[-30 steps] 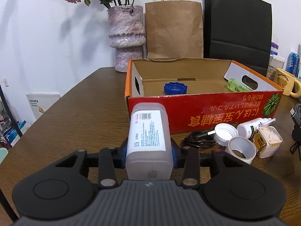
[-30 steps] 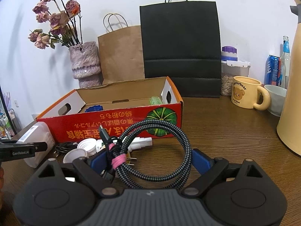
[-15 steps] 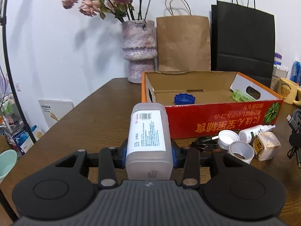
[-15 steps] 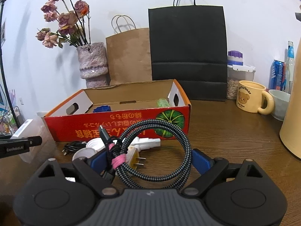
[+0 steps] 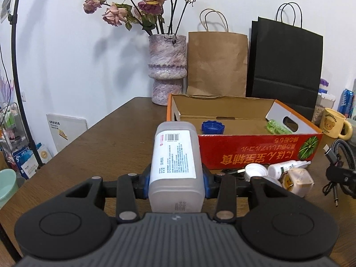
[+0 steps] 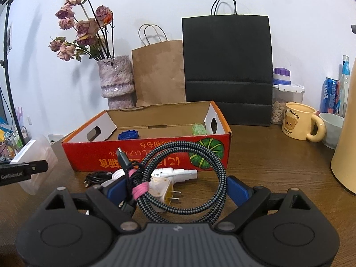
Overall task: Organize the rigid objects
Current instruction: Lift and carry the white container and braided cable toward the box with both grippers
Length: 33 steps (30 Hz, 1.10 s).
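We log a translucent white bottle (image 5: pixel 176 166), label up (barcode at far end), lying lengthwise. A coiled braided cable (image 6: pixel 178 178) with pink tie stands upright. The red box (image 5: pixel 255 151) holds a blue cap (image 5: pixel 213 128).

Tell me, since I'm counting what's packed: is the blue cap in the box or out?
In. The blue cap lies on the floor of the box, behind its red front wall; the right wrist view shows it there too.

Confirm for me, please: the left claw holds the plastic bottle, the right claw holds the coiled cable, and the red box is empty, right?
Not quite: the box is not empty. The left wrist view shows a blue cap and a green item inside. The bottle and cable are held as you say.
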Available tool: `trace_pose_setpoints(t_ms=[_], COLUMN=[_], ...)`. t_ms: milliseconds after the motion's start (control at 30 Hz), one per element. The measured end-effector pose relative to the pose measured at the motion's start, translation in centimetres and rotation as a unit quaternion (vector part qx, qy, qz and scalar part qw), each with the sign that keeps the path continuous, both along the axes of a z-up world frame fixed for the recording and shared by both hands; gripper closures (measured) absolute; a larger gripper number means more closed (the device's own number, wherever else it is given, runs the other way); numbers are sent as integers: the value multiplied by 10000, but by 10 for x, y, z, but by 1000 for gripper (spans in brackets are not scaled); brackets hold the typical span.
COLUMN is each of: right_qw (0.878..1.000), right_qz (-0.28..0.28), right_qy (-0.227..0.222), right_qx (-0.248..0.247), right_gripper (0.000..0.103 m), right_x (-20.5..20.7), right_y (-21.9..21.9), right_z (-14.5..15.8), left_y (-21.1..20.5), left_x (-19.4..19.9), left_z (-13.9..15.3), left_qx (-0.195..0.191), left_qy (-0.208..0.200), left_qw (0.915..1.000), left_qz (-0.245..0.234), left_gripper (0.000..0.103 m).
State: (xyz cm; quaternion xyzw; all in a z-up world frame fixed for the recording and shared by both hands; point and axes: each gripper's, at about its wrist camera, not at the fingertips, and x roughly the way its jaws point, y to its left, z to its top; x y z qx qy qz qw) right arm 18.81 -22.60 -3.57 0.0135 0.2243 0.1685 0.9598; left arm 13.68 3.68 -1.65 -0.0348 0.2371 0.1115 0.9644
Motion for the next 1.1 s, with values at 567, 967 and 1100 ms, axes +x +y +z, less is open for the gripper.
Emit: trace_pose_setpoints(t_ms=[567,967,1100], right_qw=[9995,9992,9992], right_qz=[75,87,93], right_qy=[-288,-399,-394], right_qx=[-68,-23,-22], right_gripper=[10,11,11], right_x=[17,50,62], right_y=[15,30,35], right_z=[32,45,46], left_y=[-25,-29,-31], left_x=[25,56,67], left_z=[36,49,49], left_qx=[30,-130,-128], left_qy=[-200,-305,-316], left_qw=[9993,9991,9991], left_qz=[-307,-253,-255], left_gripper=[62,62,62])
